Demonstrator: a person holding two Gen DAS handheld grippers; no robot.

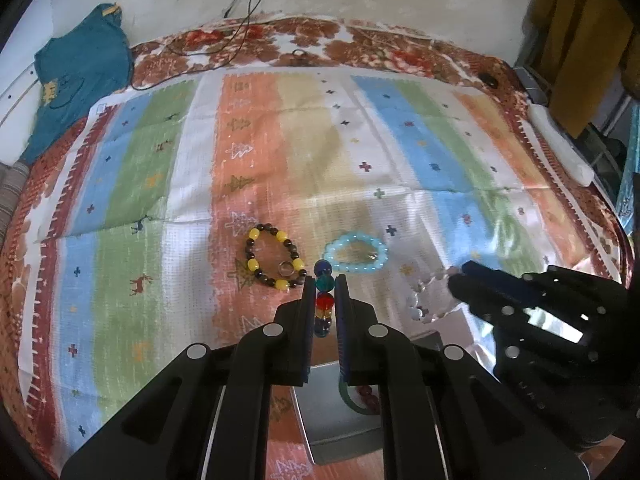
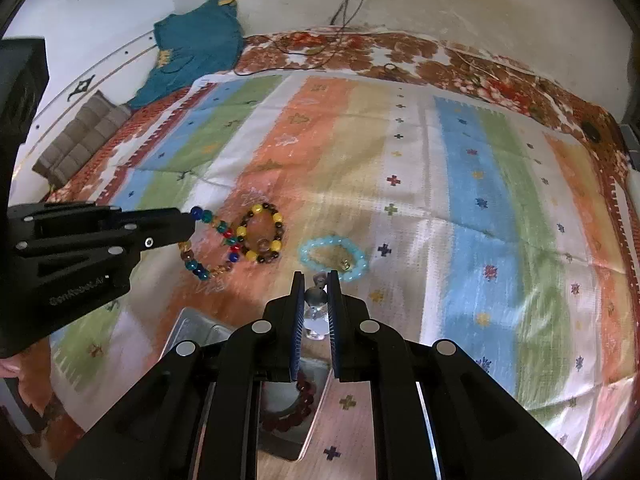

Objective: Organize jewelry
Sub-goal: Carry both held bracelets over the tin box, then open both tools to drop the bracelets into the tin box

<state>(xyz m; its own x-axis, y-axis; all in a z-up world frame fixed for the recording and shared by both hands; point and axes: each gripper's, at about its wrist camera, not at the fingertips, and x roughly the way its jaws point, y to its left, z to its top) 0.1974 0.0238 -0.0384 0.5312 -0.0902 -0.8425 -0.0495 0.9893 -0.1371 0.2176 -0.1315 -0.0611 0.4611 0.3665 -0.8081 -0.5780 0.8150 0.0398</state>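
My left gripper (image 1: 323, 282) is shut on a multicoloured bead bracelet (image 1: 324, 300), which hangs from it above the cloth; it also shows in the right wrist view (image 2: 212, 246). My right gripper (image 2: 314, 280) is shut on a clear bead bracelet (image 2: 316, 312), also seen in the left wrist view (image 1: 426, 296). A yellow and brown bracelet (image 1: 274, 256) with a ring (image 1: 285, 268) inside and a light blue bracelet (image 1: 356, 252) lie on the striped cloth. A metal tray (image 2: 192, 330) below my grippers holds a dark red bracelet (image 2: 296, 408).
The striped cloth (image 1: 320, 140) covers a floral blanket (image 1: 320, 40) on a bed. A teal garment (image 1: 76, 72) lies at the far left. Black cables (image 1: 244, 8) hang down the wall at the back. A white object (image 1: 560, 144) lies at the right edge.
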